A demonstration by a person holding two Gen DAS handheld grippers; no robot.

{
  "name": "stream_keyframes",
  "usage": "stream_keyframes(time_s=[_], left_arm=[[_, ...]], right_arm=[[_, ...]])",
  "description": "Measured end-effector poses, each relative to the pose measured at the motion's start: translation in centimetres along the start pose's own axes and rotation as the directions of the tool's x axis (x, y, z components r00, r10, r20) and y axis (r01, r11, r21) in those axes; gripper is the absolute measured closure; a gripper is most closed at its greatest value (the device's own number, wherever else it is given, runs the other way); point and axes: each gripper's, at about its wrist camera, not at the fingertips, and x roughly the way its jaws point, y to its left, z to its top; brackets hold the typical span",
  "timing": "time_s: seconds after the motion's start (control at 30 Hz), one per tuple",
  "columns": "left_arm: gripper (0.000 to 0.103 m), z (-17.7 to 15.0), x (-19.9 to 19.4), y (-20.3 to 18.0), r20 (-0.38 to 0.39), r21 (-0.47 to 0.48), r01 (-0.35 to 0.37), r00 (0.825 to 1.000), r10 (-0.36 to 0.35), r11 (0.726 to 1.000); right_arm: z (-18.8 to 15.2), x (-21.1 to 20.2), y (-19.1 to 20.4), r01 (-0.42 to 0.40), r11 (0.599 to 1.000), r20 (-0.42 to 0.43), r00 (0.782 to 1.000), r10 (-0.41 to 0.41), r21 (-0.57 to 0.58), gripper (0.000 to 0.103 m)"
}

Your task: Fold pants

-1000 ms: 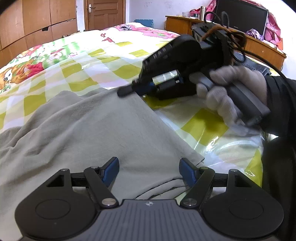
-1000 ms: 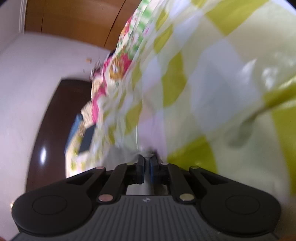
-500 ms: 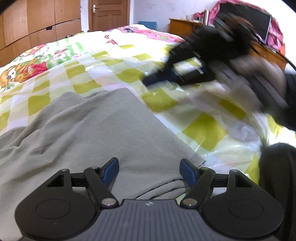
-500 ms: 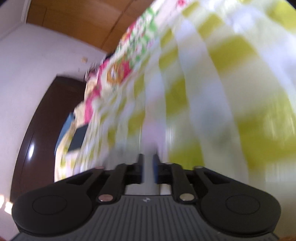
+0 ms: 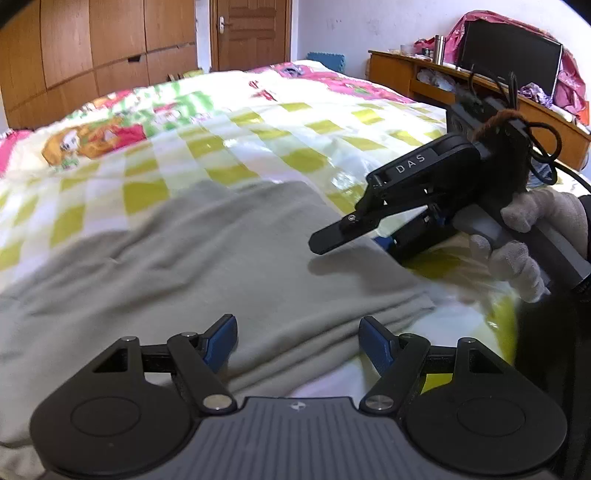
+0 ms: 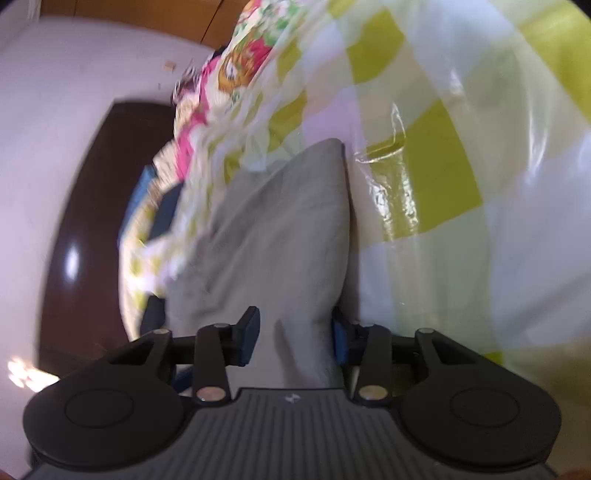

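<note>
Grey pants (image 5: 221, 258) lie spread on a bed with a yellow-and-white checked sheet (image 5: 295, 158). My left gripper (image 5: 297, 332) hangs open just above the pants' near folded edge, nothing between its pads. My right gripper (image 5: 351, 240), held by a white-gloved hand (image 5: 517, 236), hovers low over the pants' right edge. In the right wrist view its jaws are opening. Grey fabric (image 6: 280, 240) runs between and beyond the right gripper (image 6: 295, 332), but the pads do not press on it.
Wooden wardrobes (image 5: 110, 44) and a door (image 5: 251, 33) stand beyond the bed. A desk (image 5: 413, 74) with a dark monitor (image 5: 509, 48) and clutter runs along the right. The shiny sheet (image 6: 443, 184) lies bare to the right of the pants.
The right gripper was shut at the pants' far corner. It has swung nearer along the right edge and its jaws have parted. The left view has drawn back and up a little.
</note>
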Motion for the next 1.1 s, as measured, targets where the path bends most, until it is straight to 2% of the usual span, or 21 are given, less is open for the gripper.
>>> stream_keyframes(time_s=[0.1, 0.17, 0.23, 0.3, 0.4, 0.5, 0.57, 0.7, 0.8, 0.83, 0.87, 0.9, 0.97, 1.03, 1.1], left_arm=[[0.018, 0.4, -0.3, 1.1, 0.019, 0.010, -0.046, 0.999, 0.046, 0.999], [0.018, 0.7, 0.0, 2.1, 0.016, 0.006, -0.088, 0.996, 0.088, 0.996], [0.017, 0.8, 1.2, 3.3, -0.040, -0.018, -0.113, 0.993, 0.113, 0.993], [0.017, 0.5, 2.3, 3.6, -0.095, -0.041, -0.108, 0.990, 0.104, 0.993], [0.016, 0.6, 2.6, 2.4, -0.092, -0.055, -0.068, 0.994, 0.063, 0.996], [0.016, 1.4, 3.0, -0.1, -0.067, -0.025, -0.008, 0.998, 0.006, 1.000], [0.016, 1.9, 2.9, -1.0, -0.038, -0.011, 0.001, 0.999, -0.001, 1.000], [0.016, 3.1, 2.3, -1.2, 0.049, -0.027, -0.086, 0.995, 0.087, 0.996], [0.016, 3.8, 2.9, -0.5, 0.102, -0.077, -0.165, 0.980, 0.173, 0.983], [0.016, 3.8, 3.7, -0.5, 0.102, -0.059, -0.211, 0.971, 0.217, 0.976], [0.016, 3.8, 4.6, -0.5, 0.082, -0.041, -0.252, 0.964, 0.255, 0.967], [0.016, 3.7, 6.0, -0.2, 0.030, -0.028, -0.281, 0.959, 0.282, 0.959], [0.012, 3.4, 7.7, 0.9, -0.040, -0.050, -0.290, 0.957, 0.288, 0.956], [0.011, 3.3, 7.1, 1.7, -0.043, -0.102, -0.290, 0.957, 0.287, 0.952], [0.011, 3.4, 5.7, 1.9, -0.008, -0.119, -0.319, 0.947, 0.321, 0.940]], right_arm=[[-0.3, 0.3, 0.8, -0.012, 1.000, 0.016, 1.000, 0.012, -0.002, 0.096], [-0.4, 0.2, 1.6, -0.021, 0.999, 0.052, 0.998, 0.022, -0.031, 0.098], [-0.2, 0.5, 1.1, 0.058, 0.998, 0.070, 0.996, -0.057, -0.019, 0.098], [0.1, -0.1, -0.4, 0.051, 0.998, 0.071, 0.996, -0.053, 0.034, 0.099], [0.3, -3.0, -0.6, 0.067, 0.998, 0.126, 0.990, -0.068, 0.010, 0.099], [0.4, -6.0, -1.3, 0.094, 0.995, 0.178, 0.979, -0.097, 0.023, 0.099], [0.3, -8.0, -1.9, 0.117, 0.992, 0.203, 0.971, -0.124, 0.043, 0.099], [-0.2, -10.6, -2.3, 0.154, 0.986, 0.239, 0.957, -0.164, 0.060, 0.099], [-0.5, -10.4, -2.2, 0.203, 0.978, 0.226, 0.951, -0.209, 0.051, 0.097], [-0.6, -10.0, -1.9, 0.214, 0.976, 0.224, 0.950, -0.216, 0.035, 0.092], [-0.5, -9.7, -1.8, 0.213, 0.976, 0.217, 0.952, -0.216, 0.034, 0.092], [-0.5, -9.4, -1.8, 0.208, 0.977, 0.211, 0.954, -0.212, 0.041, 0.092], [-0.5, -8.4, -1.6, 0.205, 0.978, 0.195, 0.959, -0.207, 0.031, 0.091], [-0.5, -8.0, -1.6, 0.251, 0.968, 0.188, 0.949, -0.252, 0.032, 0.091], [-0.6, -8.1, -1.1, 0.241, 0.970, 0.208, 0.947, -0.245, 0.043, 0.093]])
